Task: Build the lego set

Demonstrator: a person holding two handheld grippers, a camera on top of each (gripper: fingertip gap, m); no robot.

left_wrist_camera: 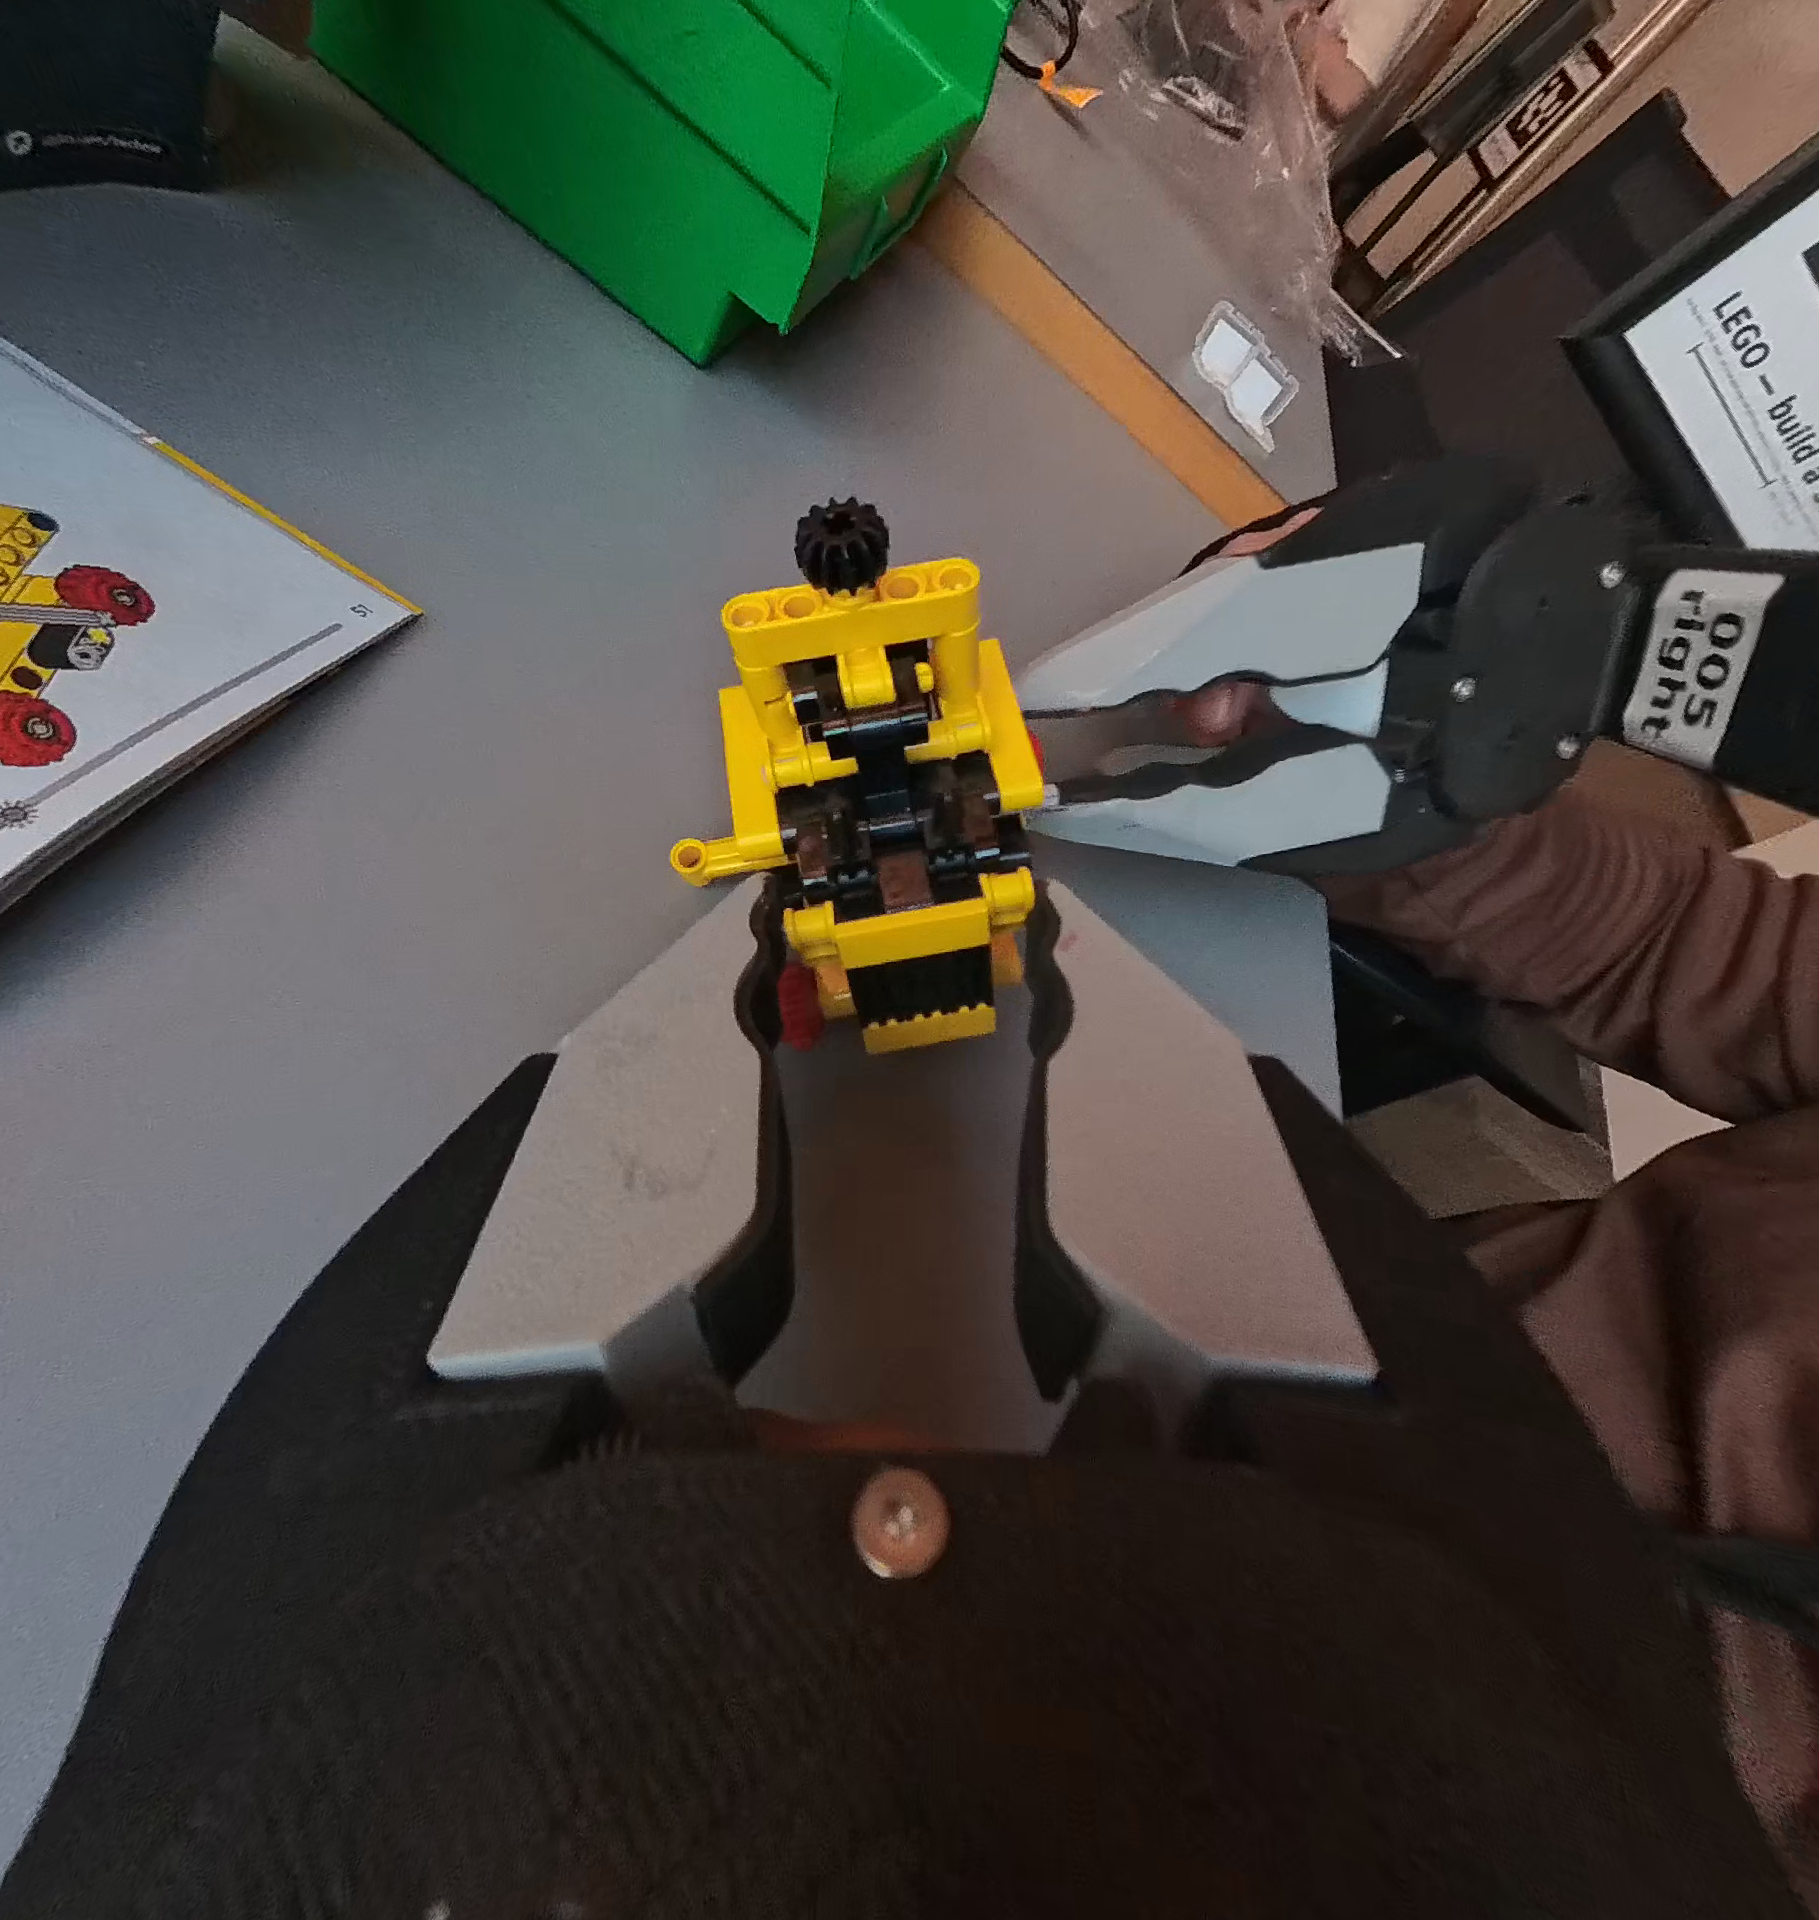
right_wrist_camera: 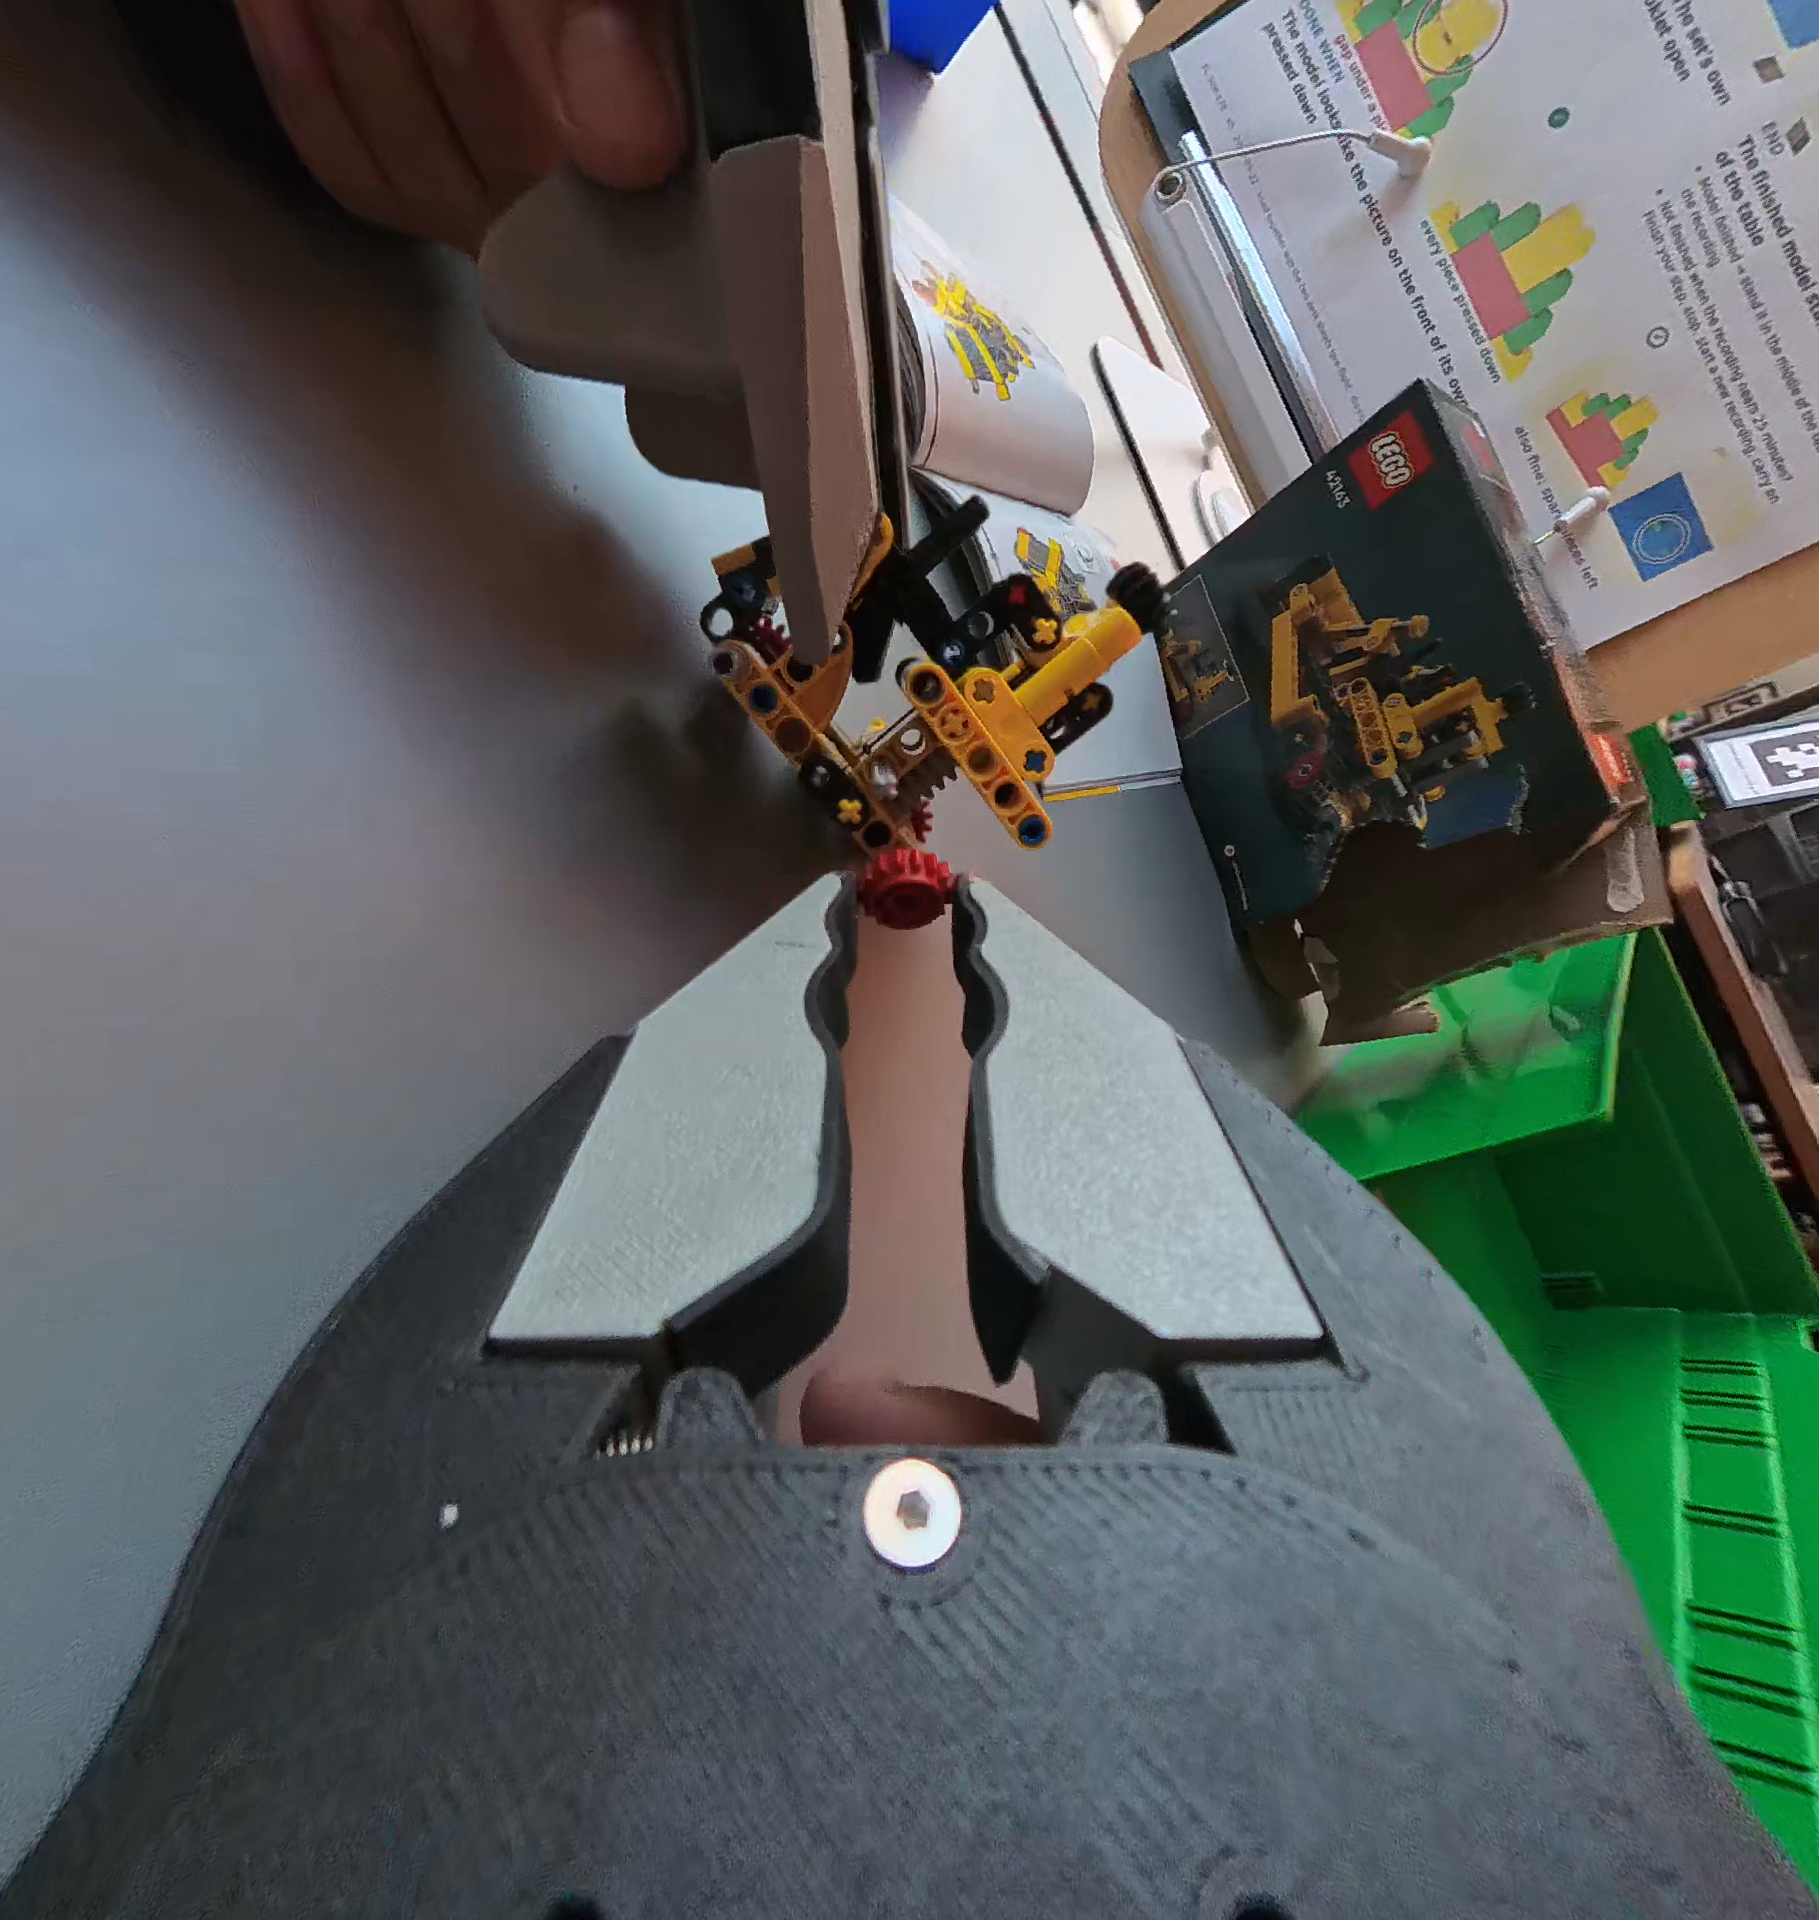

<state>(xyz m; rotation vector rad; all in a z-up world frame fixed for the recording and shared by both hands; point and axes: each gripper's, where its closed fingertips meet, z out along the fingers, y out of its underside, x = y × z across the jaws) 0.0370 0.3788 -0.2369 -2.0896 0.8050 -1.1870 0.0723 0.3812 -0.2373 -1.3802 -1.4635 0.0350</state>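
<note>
We see the yellow and black model [left_wrist_camera: 879,800] held above the grey worktop [left_wrist_camera: 469,987], clamped at its near end between the two fingers of the left gripper [left_wrist_camera: 900,966]. A black gear [left_wrist_camera: 840,540] sticks out at the model's far end, above a yellow beam with a row of holes, and a small red gear [left_wrist_camera: 796,1003] shows at the model's lower left side against the left finger.

From the right, the right gripper [left_wrist_camera: 1040,758] meets the model's side. In the right wrist view we see its fingers closed on a red gear [right_wrist_camera: 900,883], which sits just at the edge of the model [right_wrist_camera: 926,707]; whether the gear is already seated on the model we cannot tell. The left gripper [right_wrist_camera: 822,623] comes down from above in that view, and a person's hand [right_wrist_camera: 448,104] shows behind it.

Farther out, an open instruction booklet [left_wrist_camera: 157,665] lies on the worktop to the left, showing a drawing of a yellow vehicle with red wheels. A green bin [left_wrist_camera: 676,156] stands at the far side of the worktop. The set's dark box [right_wrist_camera: 1383,665], with torn cardboard at one end, leans near that bin, in front of a board with a printed sheet [right_wrist_camera: 1611,260]. A brown sleeve [left_wrist_camera: 1663,987] fills the right of the left wrist view.
</note>
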